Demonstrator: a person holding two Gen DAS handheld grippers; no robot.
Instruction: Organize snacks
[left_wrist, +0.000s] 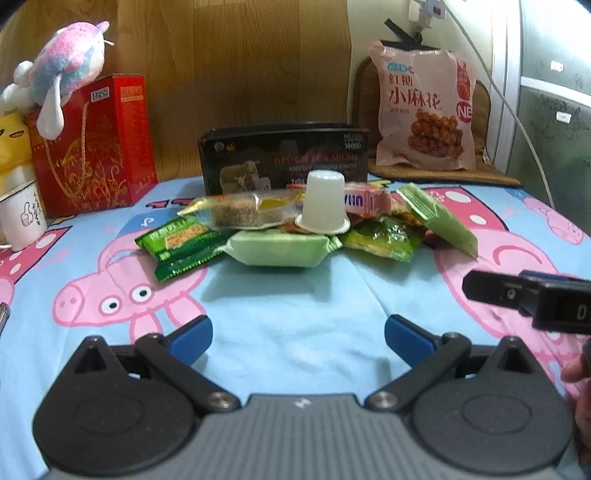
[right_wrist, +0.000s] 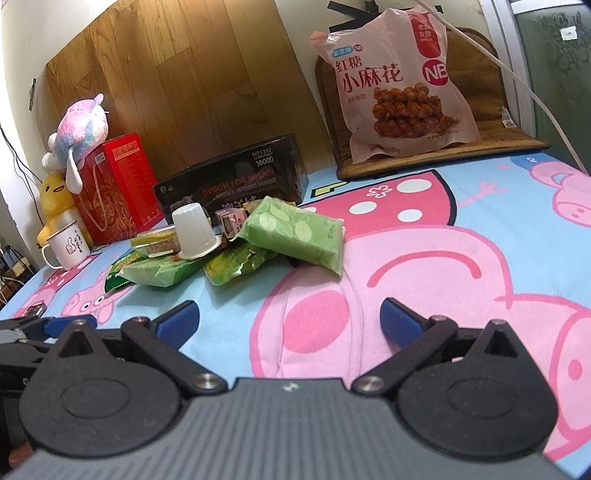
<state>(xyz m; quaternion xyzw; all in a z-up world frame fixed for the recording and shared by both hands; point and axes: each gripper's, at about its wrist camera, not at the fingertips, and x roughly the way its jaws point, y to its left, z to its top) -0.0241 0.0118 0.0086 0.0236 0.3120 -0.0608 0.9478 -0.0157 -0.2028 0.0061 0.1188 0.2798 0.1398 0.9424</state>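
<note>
A pile of small snacks lies on the cartoon-pig bedsheet (left_wrist: 295, 317). On top stands an upturned white jelly cup (left_wrist: 324, 205), also in the right wrist view (right_wrist: 194, 230). Around it lie a pale green packet (left_wrist: 280, 249), a dark green wafer packet (left_wrist: 181, 242), a clear-wrapped cake (left_wrist: 240, 210), a pink box (left_wrist: 365, 201) and a green leaf-print packet (right_wrist: 295, 232). A black open box (left_wrist: 284, 162) stands behind the pile. My left gripper (left_wrist: 298, 338) is open and empty, short of the pile. My right gripper (right_wrist: 290, 323) is open and empty, right of the pile.
A large pink snack bag (left_wrist: 424, 110) leans on a brown cushion (left_wrist: 484, 173) at the back right. A red gift bag (left_wrist: 92, 147) with a plush toy (left_wrist: 62, 70) and a white mug (left_wrist: 22, 218) stand at the back left. A wooden board (left_wrist: 240, 74) is behind.
</note>
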